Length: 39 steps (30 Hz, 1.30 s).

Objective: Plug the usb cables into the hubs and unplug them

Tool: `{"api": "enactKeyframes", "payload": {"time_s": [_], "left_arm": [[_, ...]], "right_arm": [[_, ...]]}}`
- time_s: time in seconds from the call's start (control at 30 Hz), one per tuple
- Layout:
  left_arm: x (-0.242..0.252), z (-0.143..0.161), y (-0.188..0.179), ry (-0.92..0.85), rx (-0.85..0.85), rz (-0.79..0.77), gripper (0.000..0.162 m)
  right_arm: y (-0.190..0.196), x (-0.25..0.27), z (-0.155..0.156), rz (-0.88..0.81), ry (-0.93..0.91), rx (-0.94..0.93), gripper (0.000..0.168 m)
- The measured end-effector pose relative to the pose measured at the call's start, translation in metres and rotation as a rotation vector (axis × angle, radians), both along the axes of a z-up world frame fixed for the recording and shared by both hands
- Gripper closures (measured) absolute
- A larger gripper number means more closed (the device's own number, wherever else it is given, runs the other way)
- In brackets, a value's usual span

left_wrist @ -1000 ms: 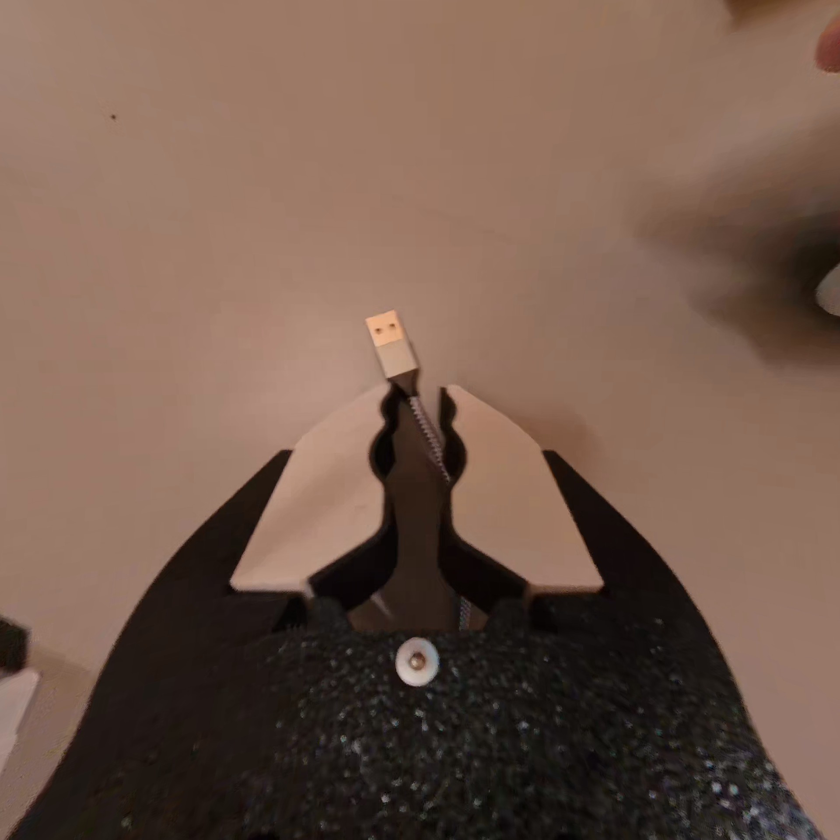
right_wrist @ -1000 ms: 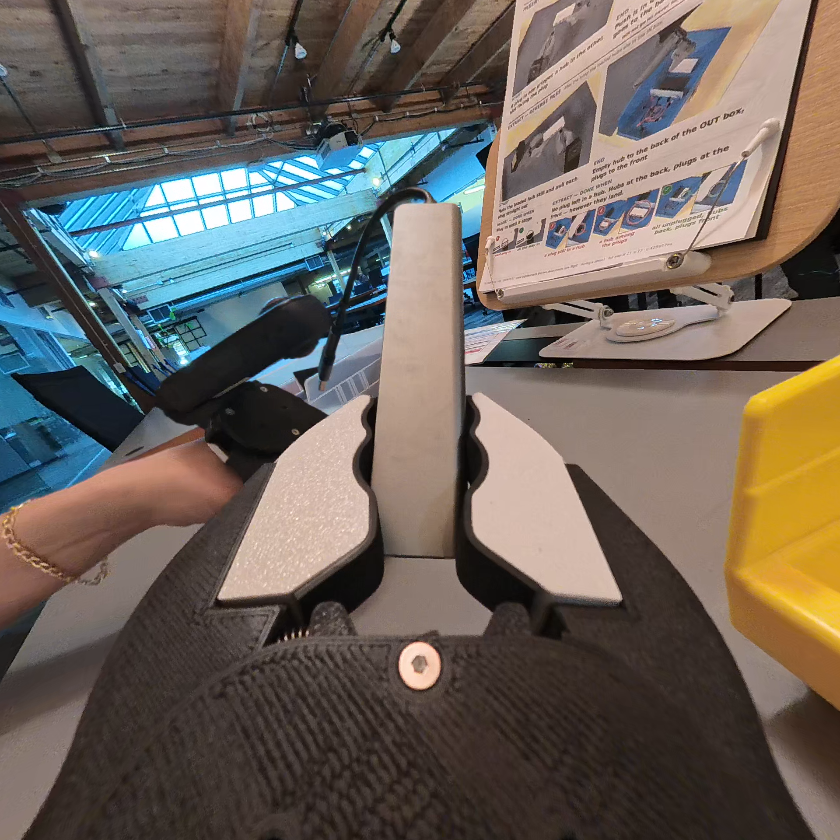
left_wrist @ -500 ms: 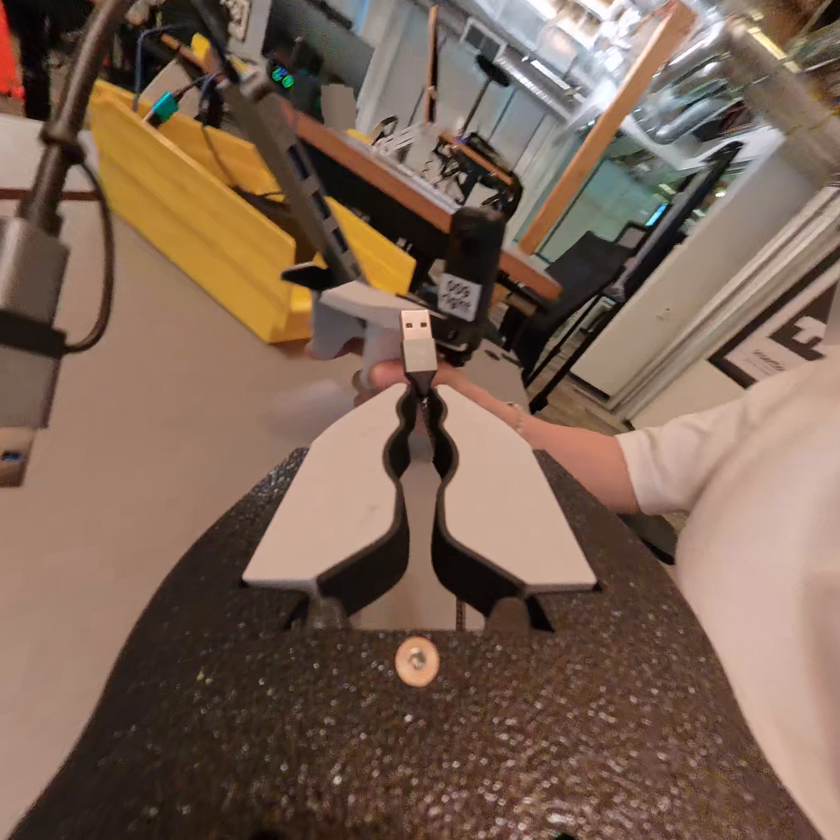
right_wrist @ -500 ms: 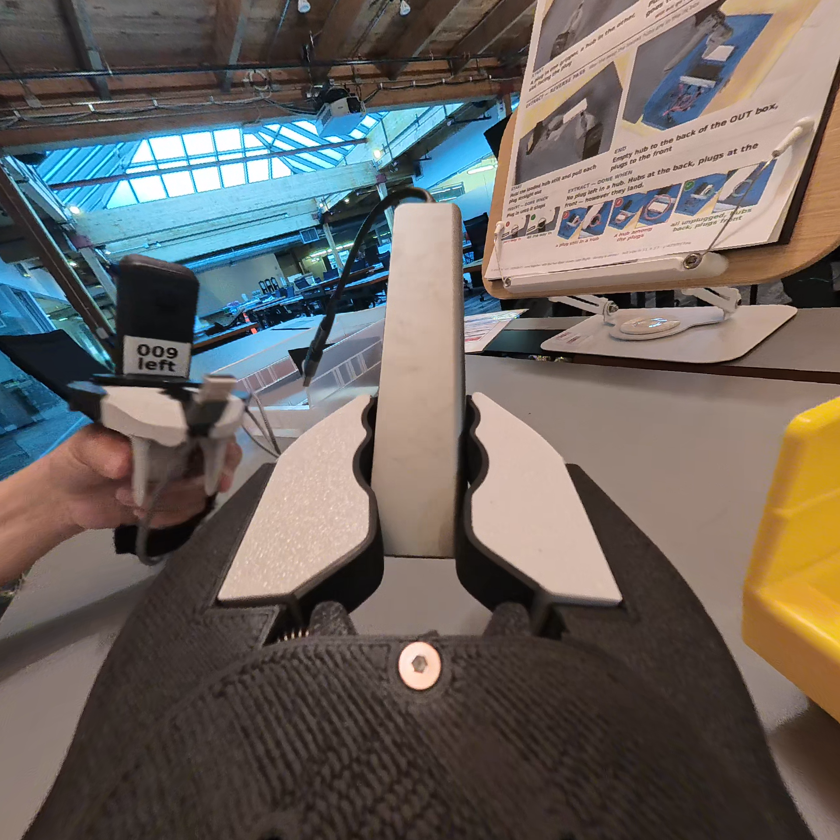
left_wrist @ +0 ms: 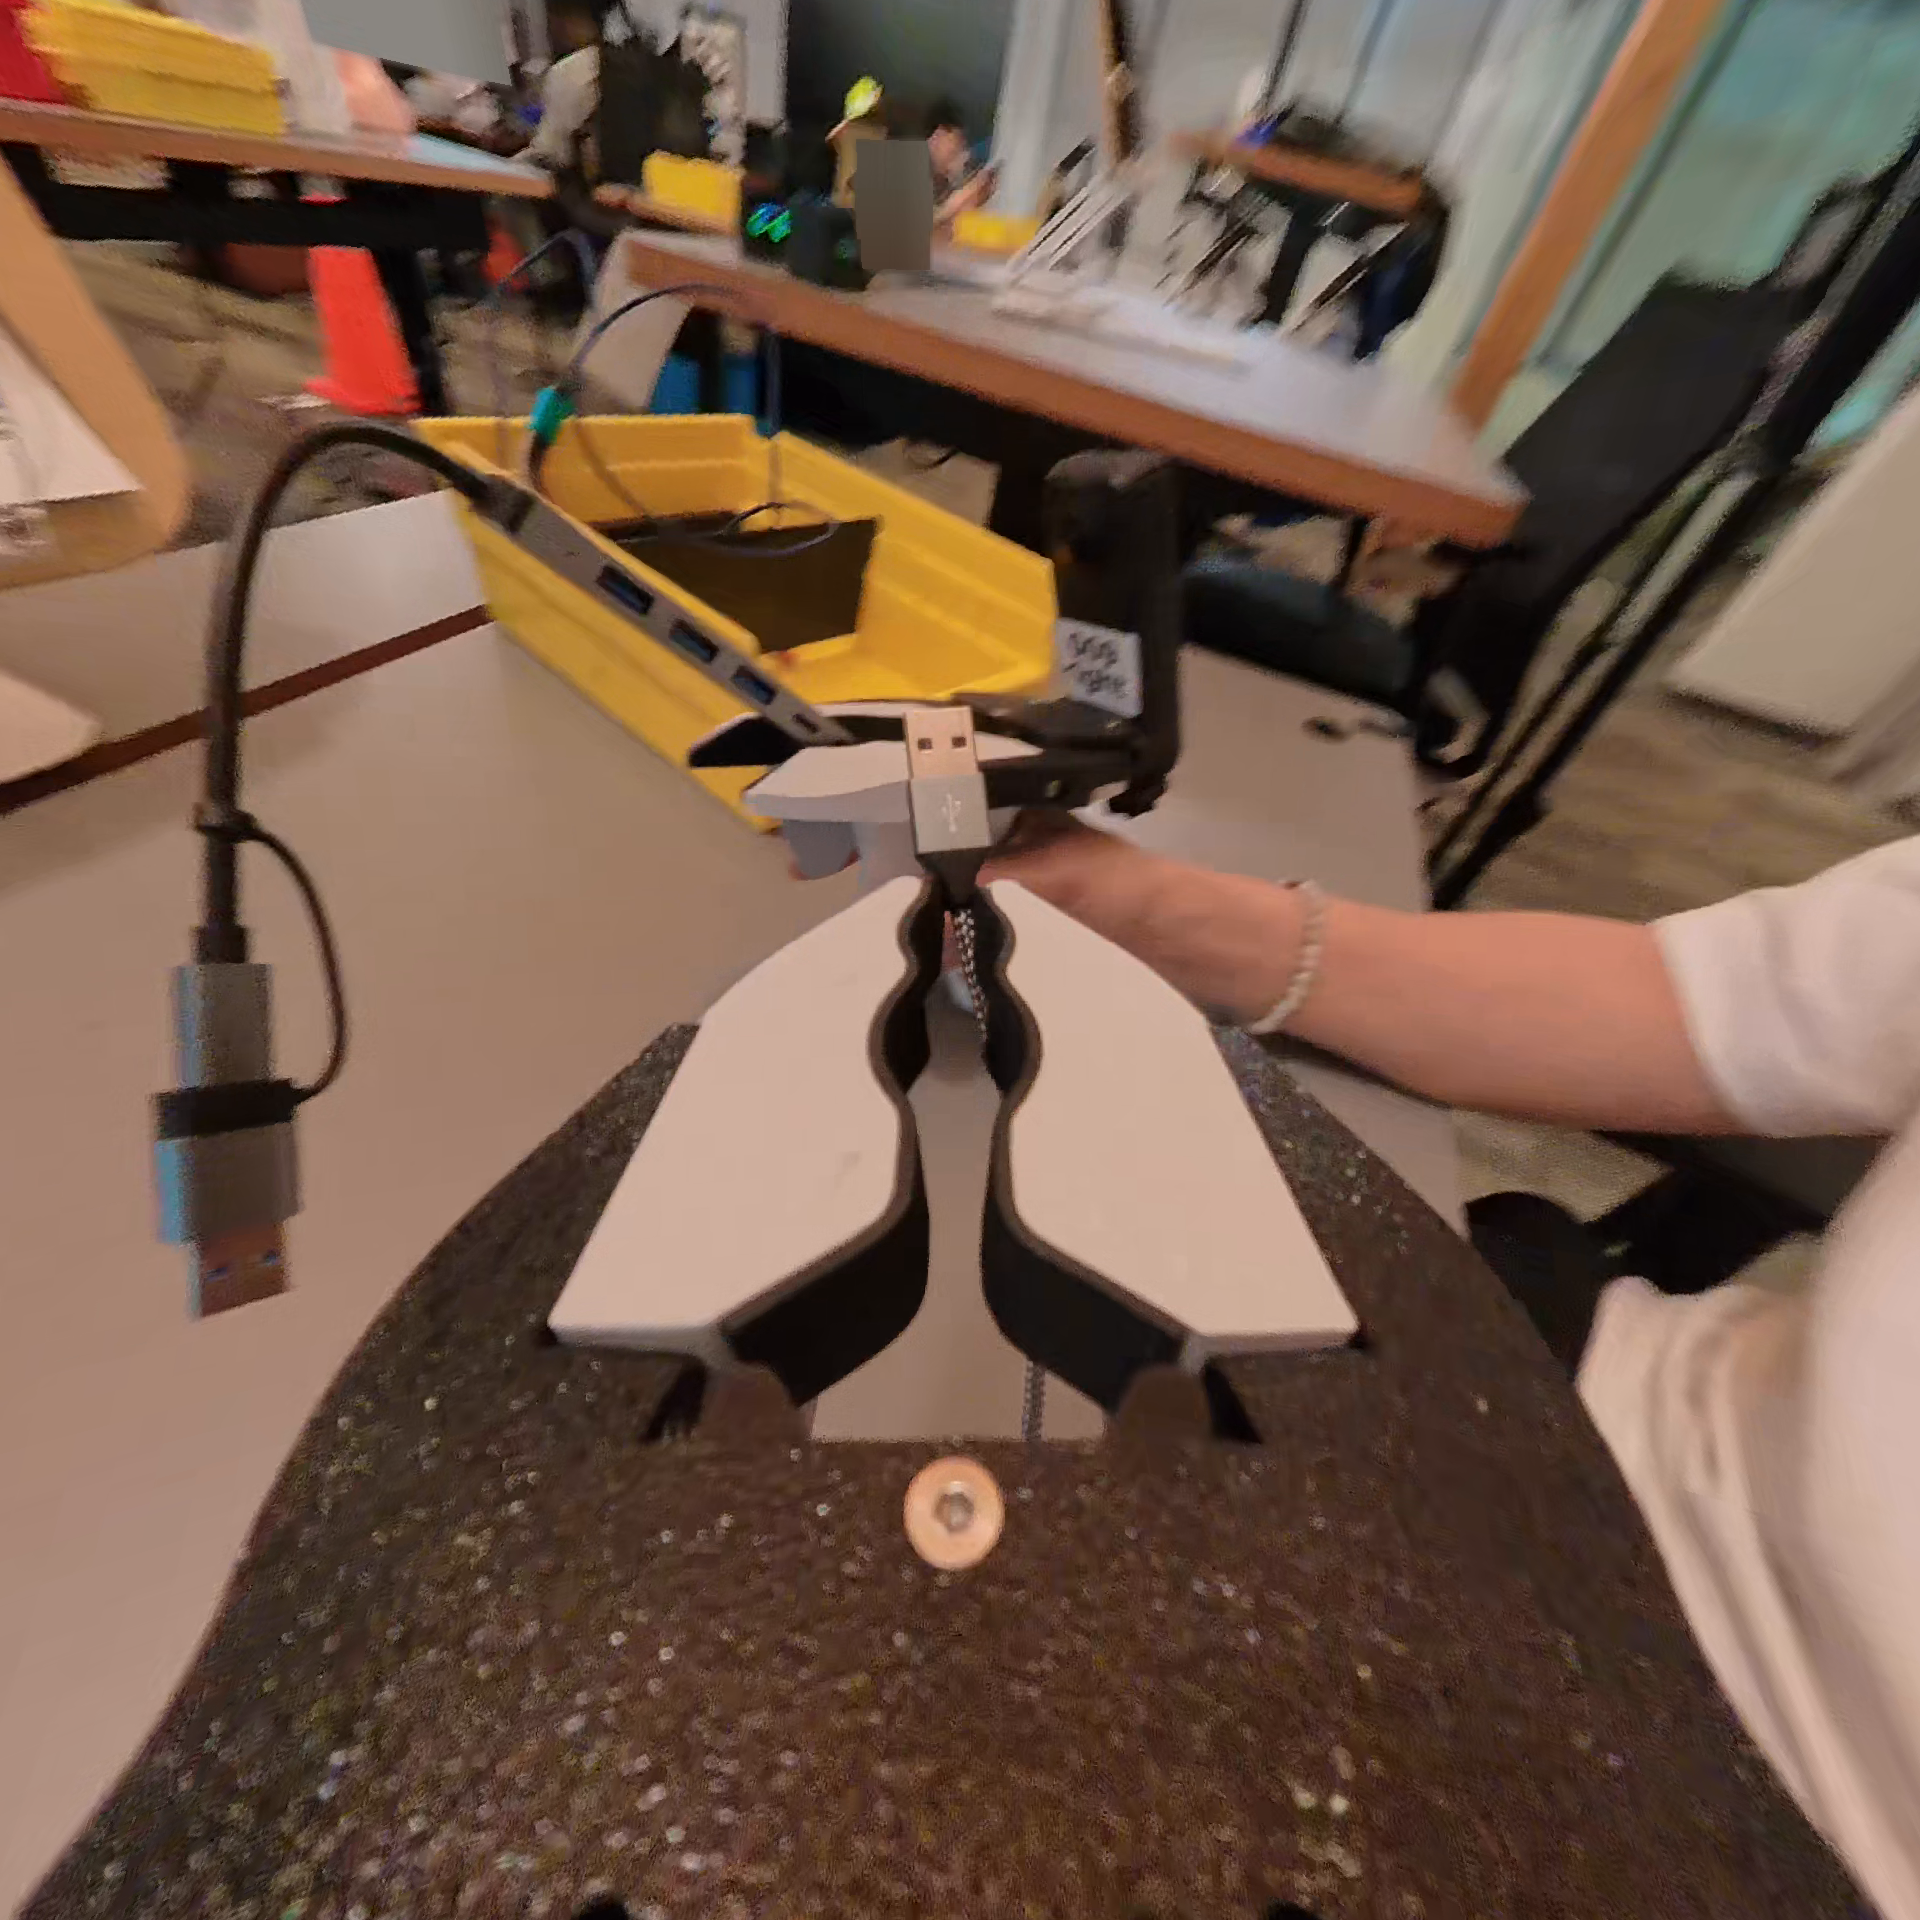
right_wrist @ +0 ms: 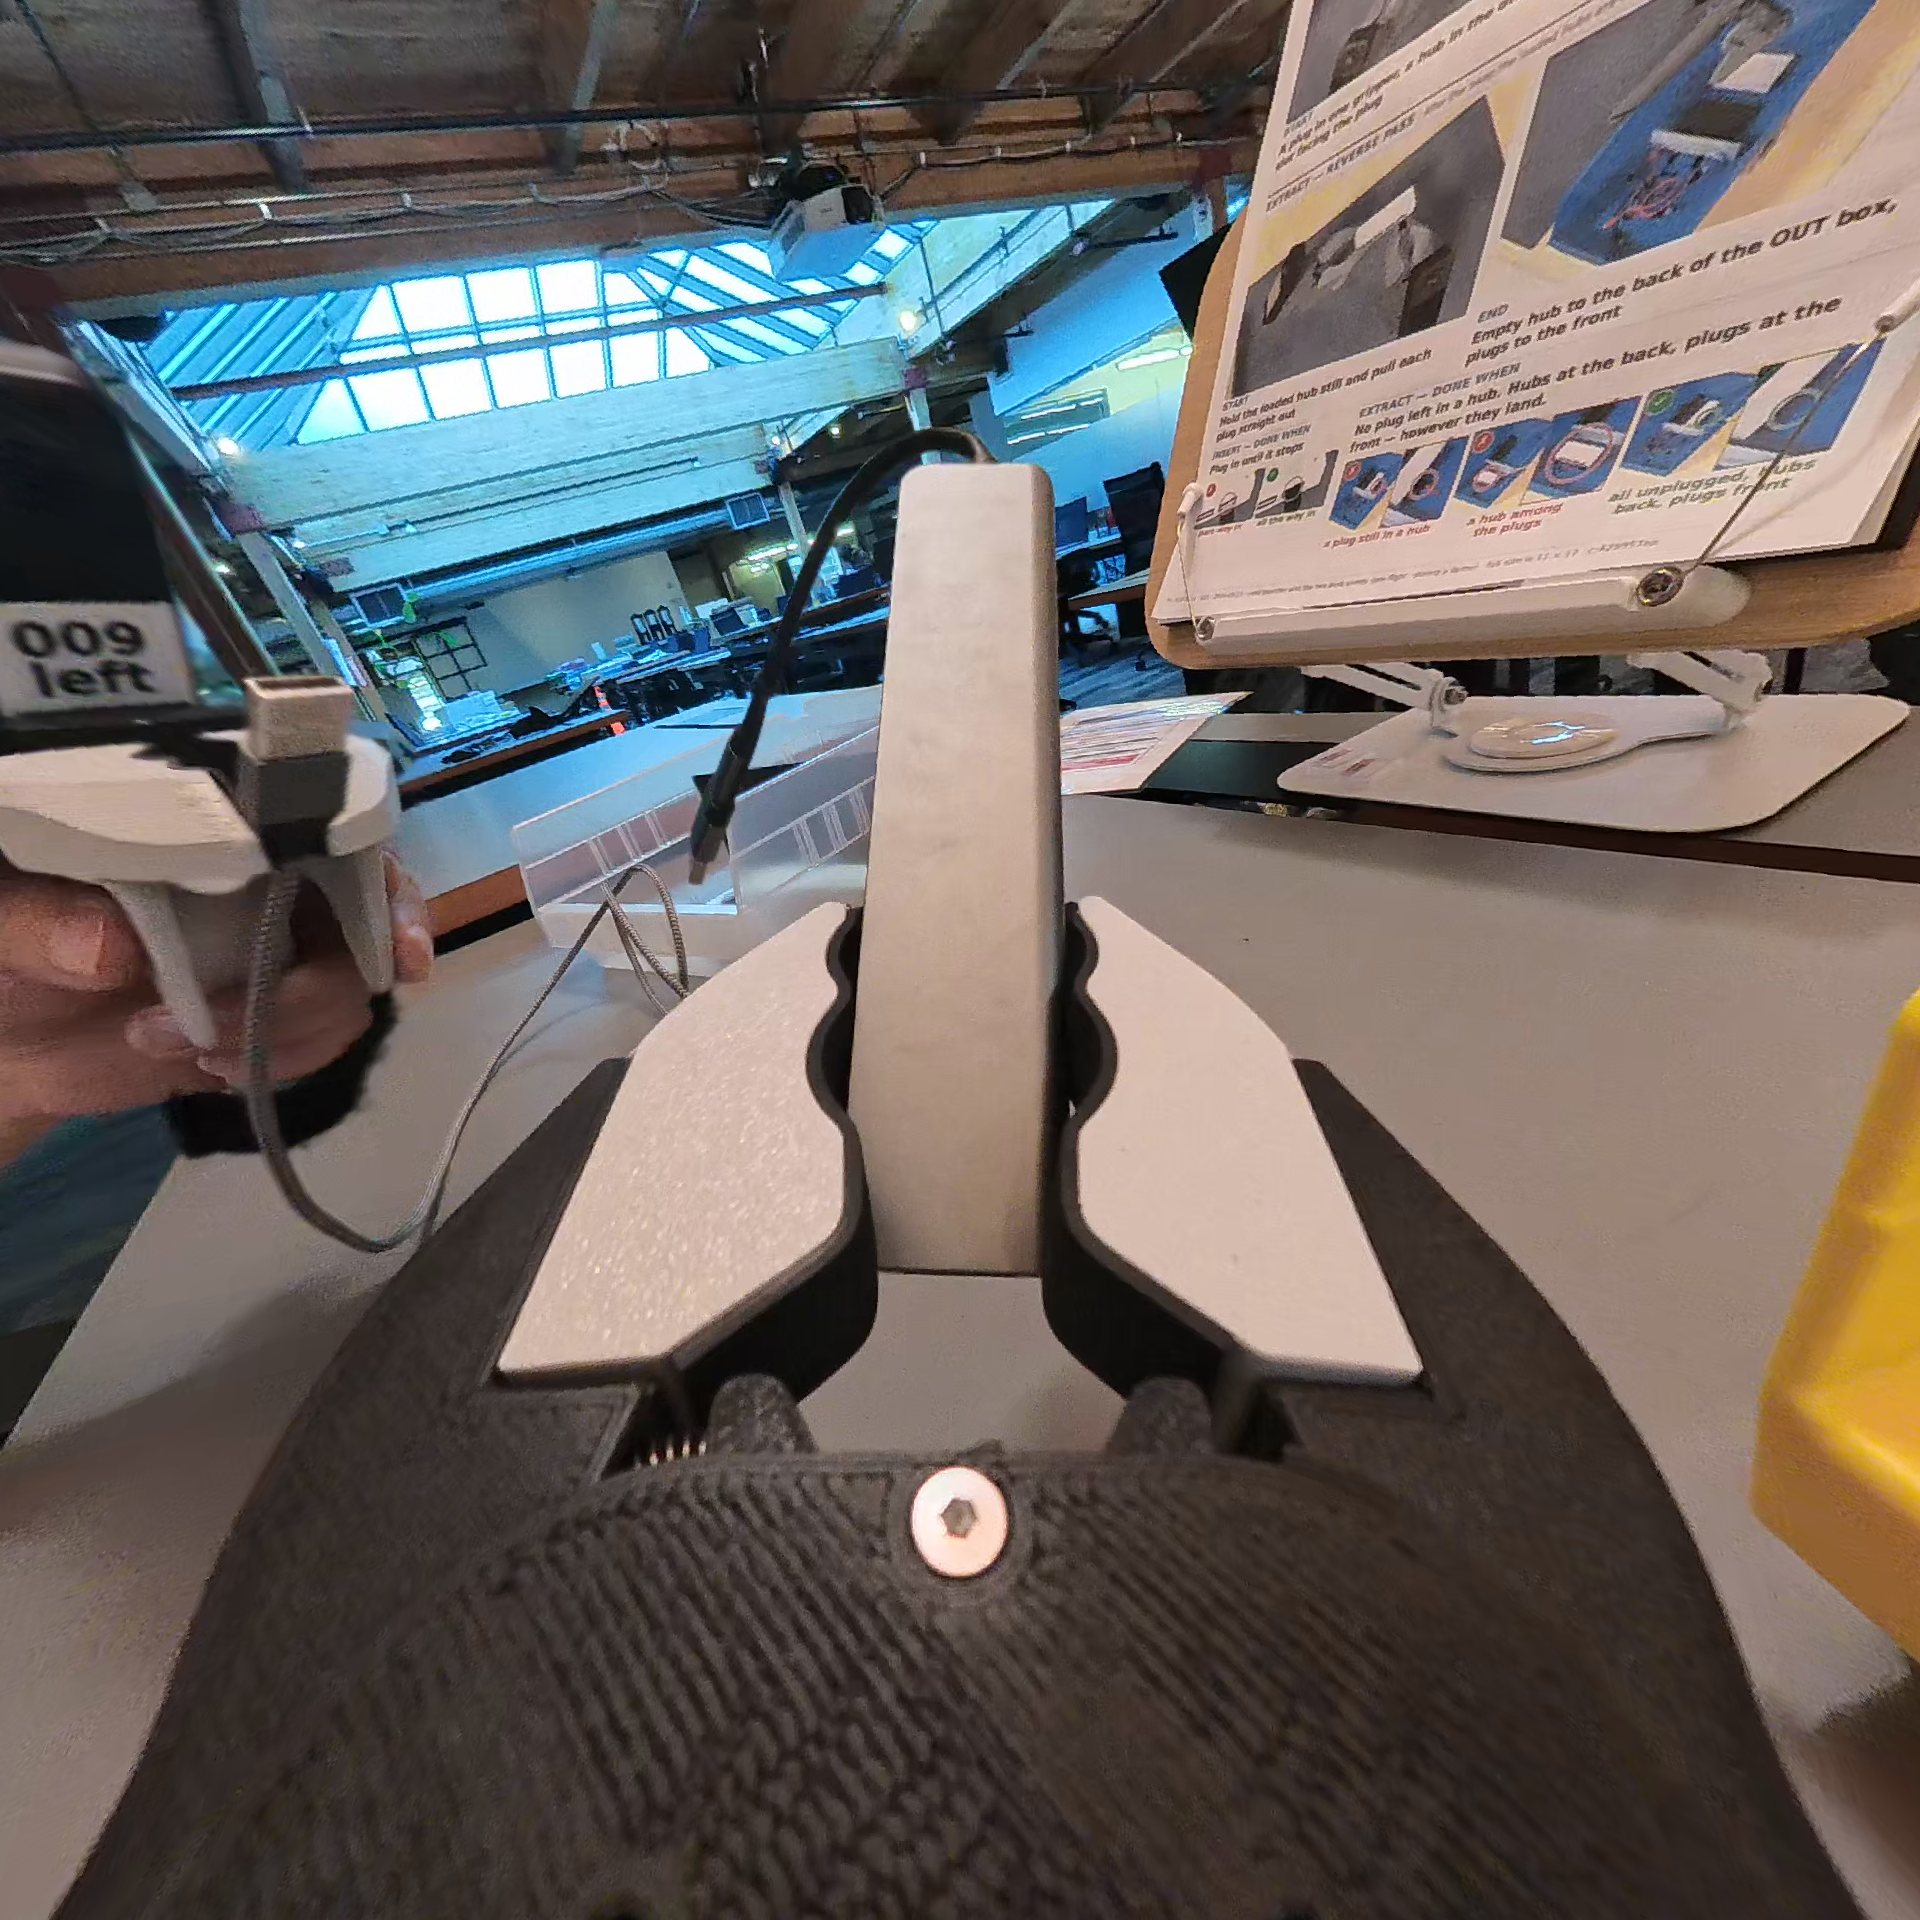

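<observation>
From my left wrist view, my left gripper (left_wrist: 951, 914) is clenched on the braided cable right behind a silver USB plug (left_wrist: 943, 792), so the plug sticks out just past the fingertips, pointing up and away, metal end free in the air. Right behind it is my right gripper (left_wrist: 831, 769), grasping a grey hub (left_wrist: 665, 623) that slants up to the left with its row of blue ports facing me; the plug is close to the hub's near end, but I can't tell if they touch. The hub's own black lead (left_wrist: 223, 665) loops over and dangles on the left with a chunky adapter plug (left_wrist: 223, 1132) hanging above the table (left_wrist: 436, 935). A yellow bin (left_wrist: 914, 613) sits behind the hub. Over in the right wrist view, the right gripper (right_wrist: 956, 935) is closed around the hub (right_wrist: 961, 831), which stands upright between the fingers and pokes well past them. The left gripper (right_wrist: 301, 821) is off to the left, apart from the hub, with the USB plug (right_wrist: 296, 717) pointing upward and its braided cable (right_wrist: 416, 1174) sagging down toward the table (right_wrist: 1507, 1039). An instruction sheet on a stand (right_wrist: 1558, 416) is at upper right
</observation>
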<state>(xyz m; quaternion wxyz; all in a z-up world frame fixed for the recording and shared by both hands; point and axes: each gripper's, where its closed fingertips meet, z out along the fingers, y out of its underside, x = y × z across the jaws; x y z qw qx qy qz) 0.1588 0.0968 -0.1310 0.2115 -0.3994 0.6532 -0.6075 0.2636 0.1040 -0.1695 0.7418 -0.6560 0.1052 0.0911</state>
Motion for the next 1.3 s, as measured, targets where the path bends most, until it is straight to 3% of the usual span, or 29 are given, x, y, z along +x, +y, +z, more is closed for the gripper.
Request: {"api": "enactKeyframes", "payload": {"time_s": [0.13, 0.33, 0.6, 0.73, 0.8, 0.87, 0.97, 1.07, 1.17, 1.23, 1.3], "left_arm": [[0.006, -0.007, 0.006, 0.081, 0.206, 0.129, 0.157], [0.009, -0.024, 0.014, 0.171, 0.426, 0.198, 0.157], [0.013, -0.031, 0.02, 0.238, 0.551, 0.256, 0.157], [0.01, -0.063, 0.038, 0.264, 0.725, 0.28, 0.157], [0.002, -0.087, 0.039, 0.317, 0.763, 0.215, 0.157], [-0.006, -0.101, 0.028, 0.373, 0.635, 0.14, 0.157], [-0.014, -0.092, 0.004, 0.415, 0.242, 0.019, 0.157], [-0.024, -0.035, -0.02, 0.349, -0.337, -0.215, 0.158], [-0.03, 0.038, -0.003, 0.148, -0.804, -0.346, 0.158], [-0.03, 0.075, 0.006, 0.07, -0.947, -0.391, 0.158], [-0.025, 0.104, -0.003, 0.079, -0.935, -0.439, 0.158]], "right_arm": [[-0.001, 0.001, 0.001, 0.019, 0.023, 0.011, 0.132], [-0.001, 0.001, 0.001, 0.033, 0.038, 0.02, 0.132], [-0.001, -0.001, 0.001, 0.041, 0.032, 0.016, 0.132], [-0.002, 0.002, 0.001, 0.029, 0.044, 0.021, 0.132], [-0.002, 0.003, 0.001, 0.028, 0.048, 0.024, 0.133], [-0.002, 0.003, 0.001, 0.029, 0.048, 0.023, 0.132], [-0.002, 0.002, 0.001, 0.029, 0.041, 0.018, 0.132], [-0.001, 0.002, 0.001, 0.03, 0.039, 0.017, 0.132], [-0.002, 0.002, 0.001, 0.028, 0.041, 0.018, 0.133], [-0.002, 0.003, 0.001, 0.023, 0.045, 0.019, 0.133], [-0.002, 0.005, 0.001, 0.014, 0.049, 0.019, 0.132]]}}
